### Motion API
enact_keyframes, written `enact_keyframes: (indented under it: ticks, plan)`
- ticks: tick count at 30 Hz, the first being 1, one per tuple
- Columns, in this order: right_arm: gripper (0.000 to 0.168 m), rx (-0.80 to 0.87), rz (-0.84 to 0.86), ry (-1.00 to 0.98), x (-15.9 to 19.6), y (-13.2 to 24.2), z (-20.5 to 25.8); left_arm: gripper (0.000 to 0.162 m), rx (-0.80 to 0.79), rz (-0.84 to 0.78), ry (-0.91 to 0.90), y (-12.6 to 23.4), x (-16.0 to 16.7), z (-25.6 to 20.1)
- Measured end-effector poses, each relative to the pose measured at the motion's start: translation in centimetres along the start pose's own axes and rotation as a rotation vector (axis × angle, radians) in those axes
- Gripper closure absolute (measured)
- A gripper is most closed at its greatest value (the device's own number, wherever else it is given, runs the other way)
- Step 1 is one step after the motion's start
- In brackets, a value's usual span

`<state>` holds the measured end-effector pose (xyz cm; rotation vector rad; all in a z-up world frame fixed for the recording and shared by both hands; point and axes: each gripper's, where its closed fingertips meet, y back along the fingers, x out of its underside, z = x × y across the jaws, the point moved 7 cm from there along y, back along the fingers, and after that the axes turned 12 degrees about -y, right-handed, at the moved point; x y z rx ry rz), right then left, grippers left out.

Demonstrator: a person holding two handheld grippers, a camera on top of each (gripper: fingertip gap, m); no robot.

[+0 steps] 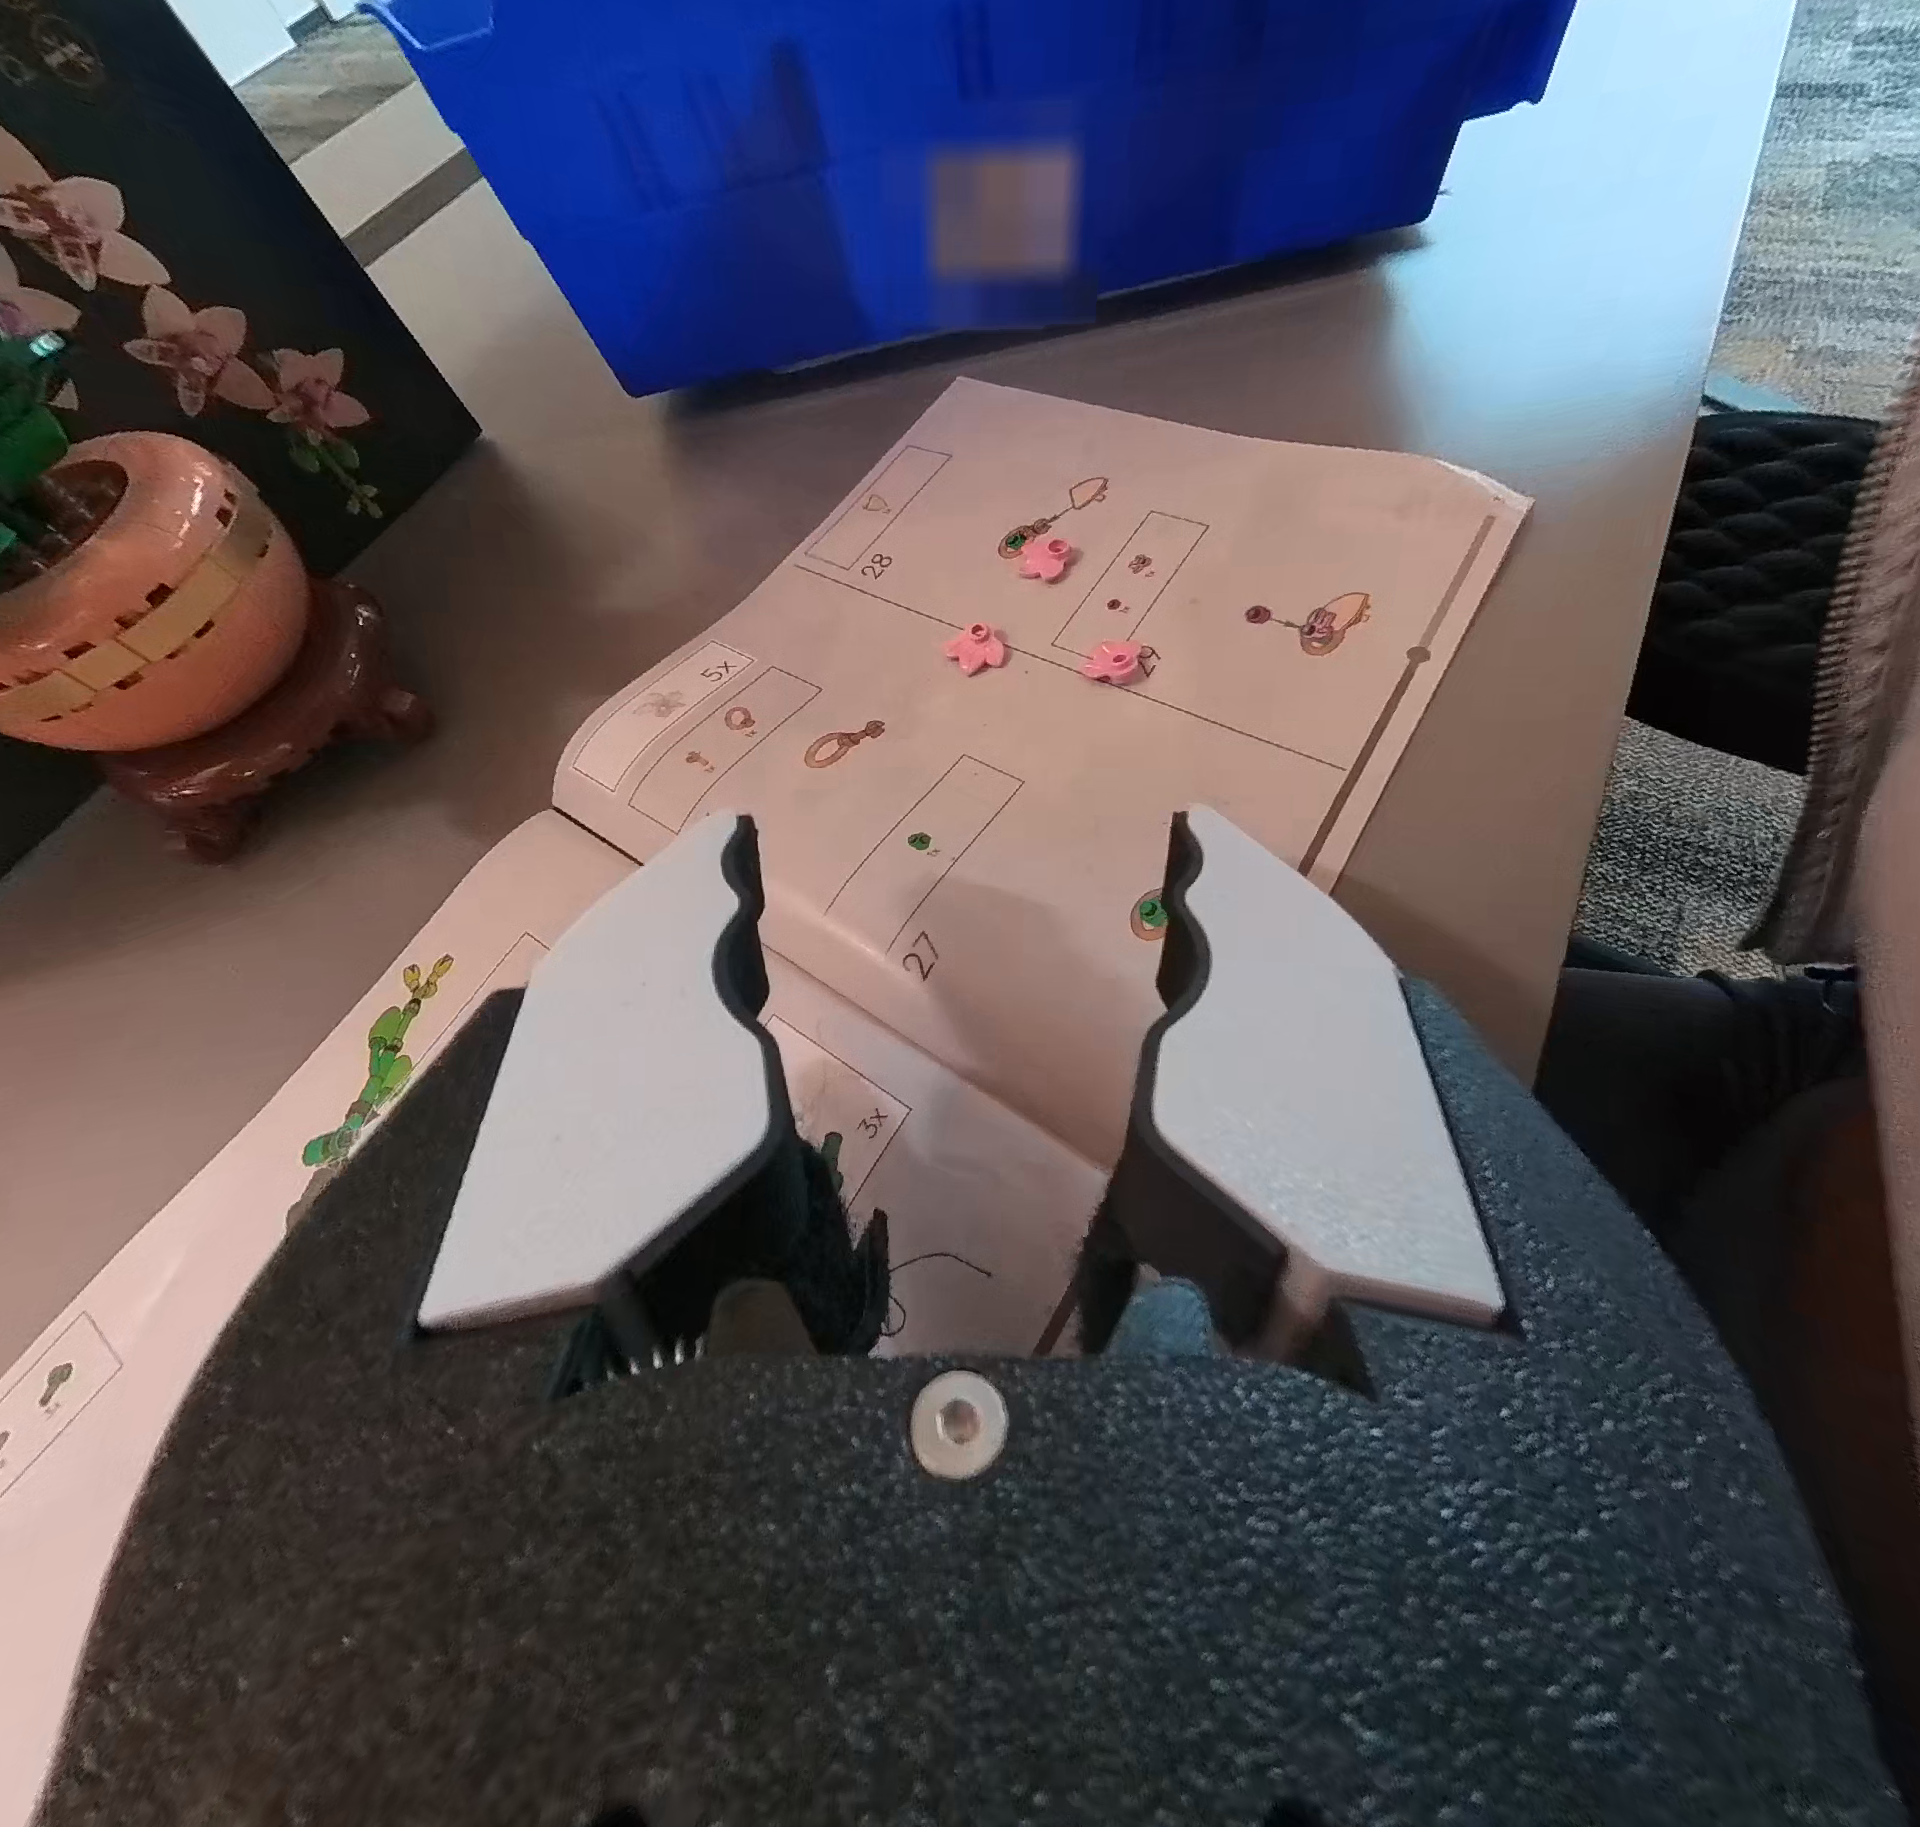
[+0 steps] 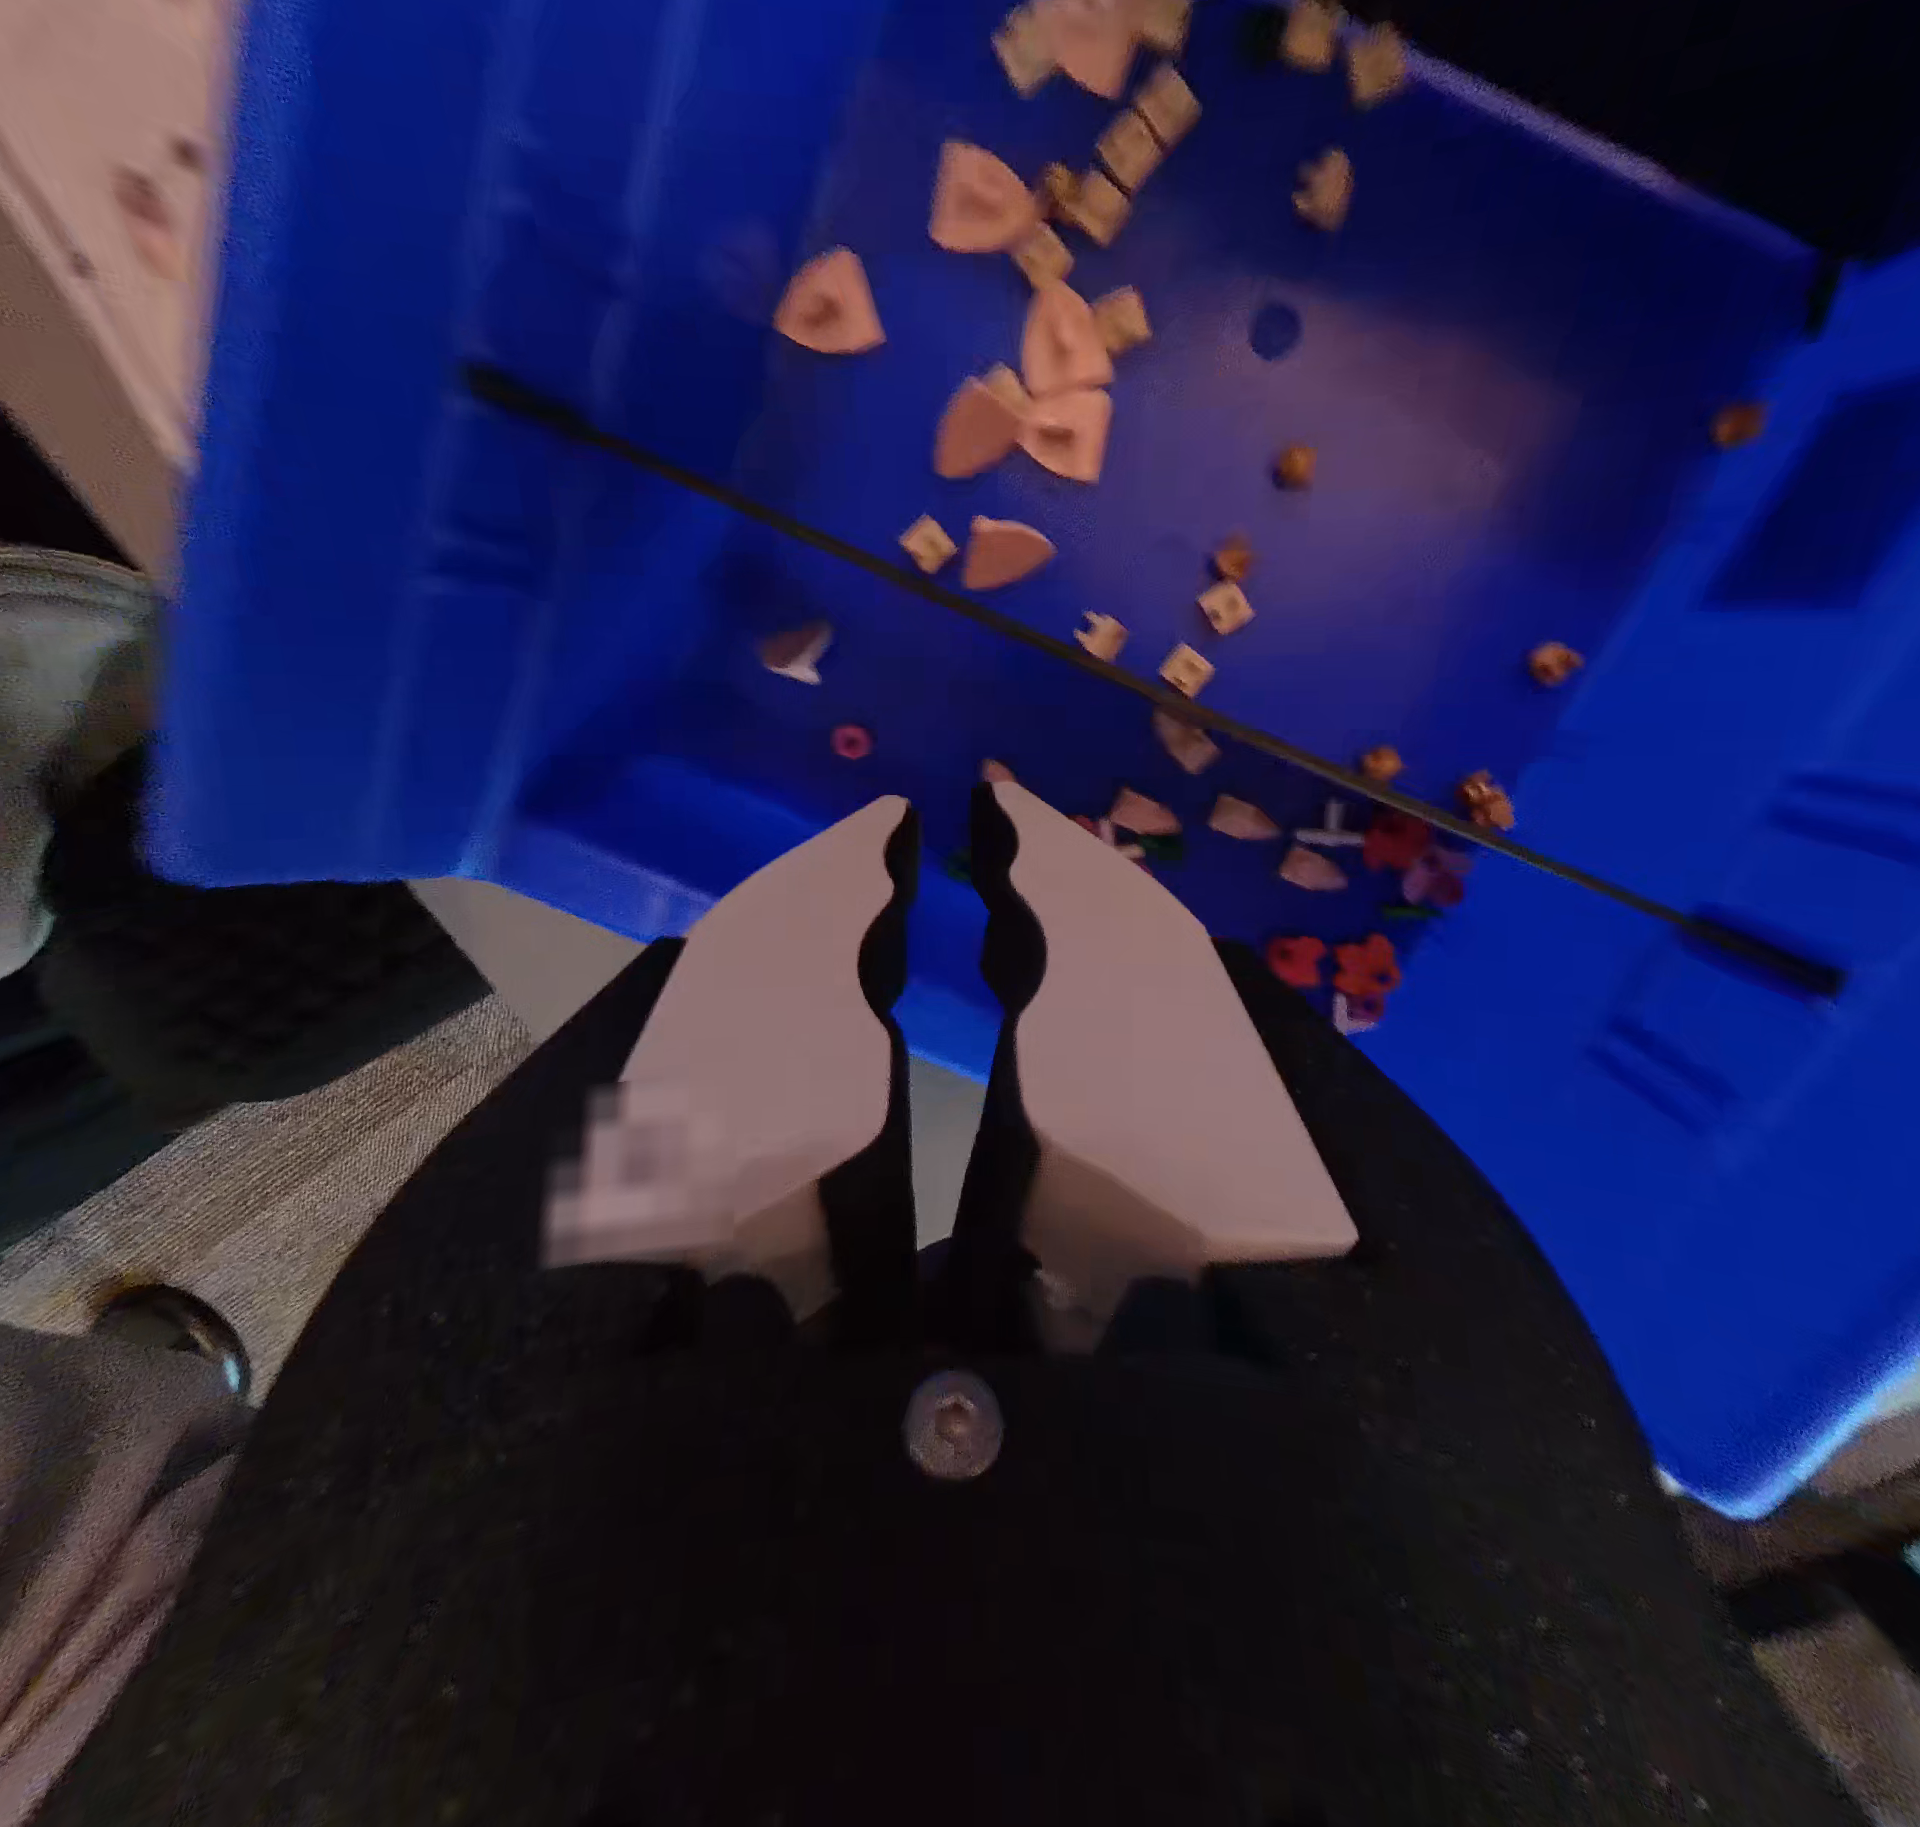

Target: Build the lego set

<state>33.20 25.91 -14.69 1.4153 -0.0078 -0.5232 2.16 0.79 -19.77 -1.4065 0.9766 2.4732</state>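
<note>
The left tongs (image 1: pixel 961 832) hang with jaws spread wide and nothing between them above the open instruction booklet (image 1: pixel 1039 697) on the desk (image 1: pixel 582 530); three pink flower pieces (image 1: pixel 1049 559) lie loose on the page toward 12 o'clock from the tips, the blue bin (image 1: pixel 935 167) stands beyond them, and the partly built flower pot (image 1: pixel 145 624) sits on its brown stand at 9 o'clock before the set's dark box (image 1: pixel 208 250). The right tongs (image 2: pixel 943 811) are drawn to a narrow gap, gripping nothing, their tips over the near edge of the blue bin (image 2: pixel 499 427), whose floor holds scattered tan pieces (image 2: pixel 1049 343) toward 12 o'clock and red pieces (image 2: pixel 1361 967) at 3 o'clock, under a thin black rod (image 2: pixel 1039 634) that crosses the bin.
</note>
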Motion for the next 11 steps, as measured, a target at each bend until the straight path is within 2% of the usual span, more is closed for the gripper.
enact_keyframes:
  ticks: [1,4,11]
  plan:
    - [0.159,-0.02,-0.032,0.02,-0.1,0.2,0.6,0.087,0.0,0.0,0.004,0.0,0.0,0.0]
    - [0.16,-0.076,-0.126,0.076,-0.3,0.4,2.2,0.086,-0.008,0.001,0.017,0.0,0.1,0.1]
    - [0.16,-0.081,-0.108,0.138,0.3,-0.6,2.6,0.087,-0.097,-0.065,0.048,0.5,-0.1,0.6]
